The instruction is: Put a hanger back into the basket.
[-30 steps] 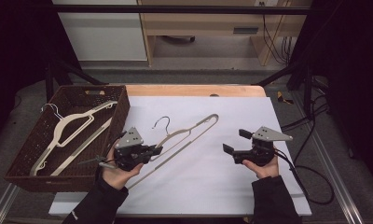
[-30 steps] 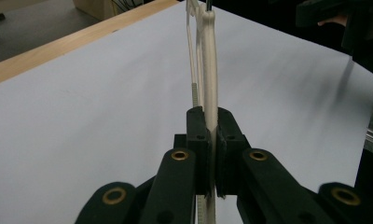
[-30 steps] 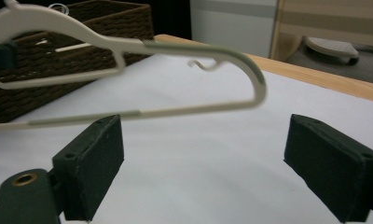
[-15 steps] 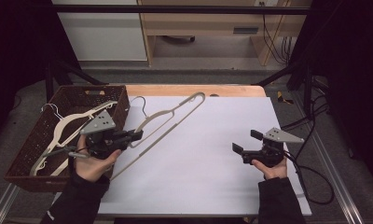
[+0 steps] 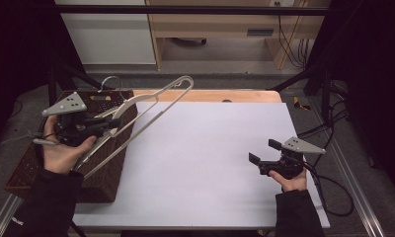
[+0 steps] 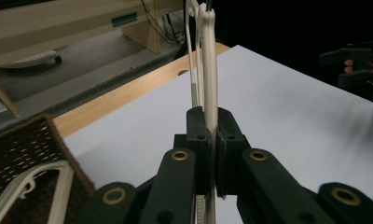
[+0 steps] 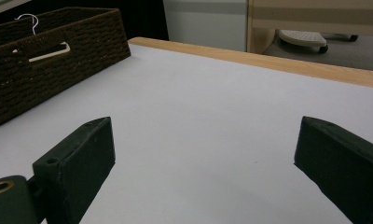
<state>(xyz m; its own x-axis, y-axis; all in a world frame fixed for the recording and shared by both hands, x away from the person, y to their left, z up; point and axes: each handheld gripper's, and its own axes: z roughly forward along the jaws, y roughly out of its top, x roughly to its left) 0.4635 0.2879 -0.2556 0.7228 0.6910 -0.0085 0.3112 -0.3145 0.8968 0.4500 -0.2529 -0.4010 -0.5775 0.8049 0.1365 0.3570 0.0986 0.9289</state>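
Left gripper [image 5: 104, 126] is clamping its jaws on a cream plastic clothes hanger [image 5: 151, 106], holding it raised over the dark woven wicker basket [image 5: 114, 163] at the tabletop's [image 5: 210, 148] left edge. Drop-in likely remaining. Right gripper [image 5: 262, 158] is resting, jaws wide, empty.

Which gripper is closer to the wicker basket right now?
Left. The left gripper is above the wicker basket, shut on a cream hanger. The right gripper sits open over the white table, well off toward the opposite side.
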